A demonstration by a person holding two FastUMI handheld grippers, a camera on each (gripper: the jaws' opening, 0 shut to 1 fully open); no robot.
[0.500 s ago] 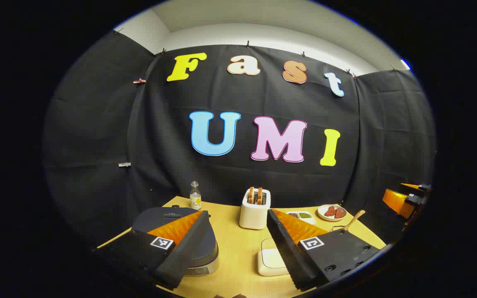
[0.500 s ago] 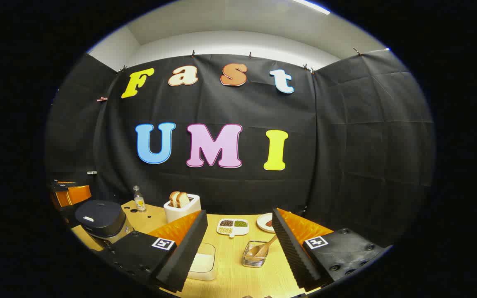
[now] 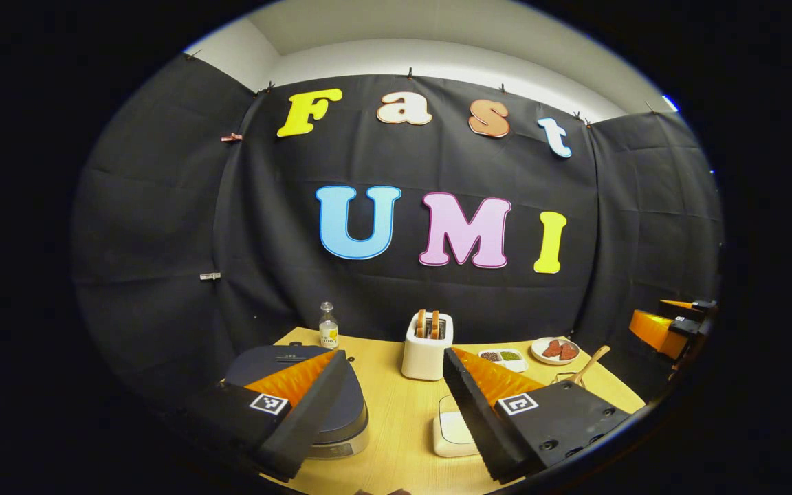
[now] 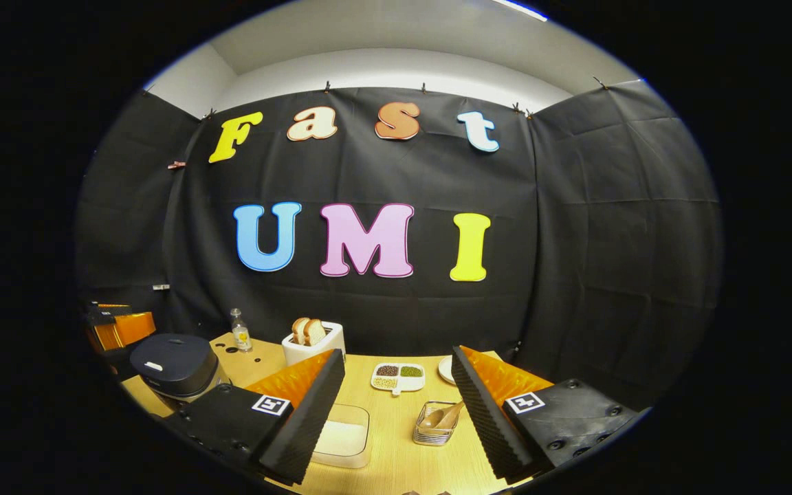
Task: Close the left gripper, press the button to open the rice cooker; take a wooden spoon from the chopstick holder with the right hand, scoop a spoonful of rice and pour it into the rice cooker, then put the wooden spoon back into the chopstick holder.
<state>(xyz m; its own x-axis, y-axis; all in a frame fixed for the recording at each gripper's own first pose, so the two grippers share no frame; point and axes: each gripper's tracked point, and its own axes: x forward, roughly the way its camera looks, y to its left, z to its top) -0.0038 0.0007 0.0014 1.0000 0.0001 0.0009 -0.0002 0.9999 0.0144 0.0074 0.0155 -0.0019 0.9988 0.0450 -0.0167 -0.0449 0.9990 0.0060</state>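
Above the table [image 3: 396, 419] | left gripper [image 3: 389, 405] level, jaws wide, empty | right gripper [image 4: 396, 405] level, jaws wide, empty

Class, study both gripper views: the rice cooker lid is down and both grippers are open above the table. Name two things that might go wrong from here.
1. The left gripper is open over the rice cooker; unless it shuts first, a finger may miss the button.
2. The wooden spoon lies tilted in the small chopstick holder; the right gripper might tip the holder while lifting it, near the rice container.
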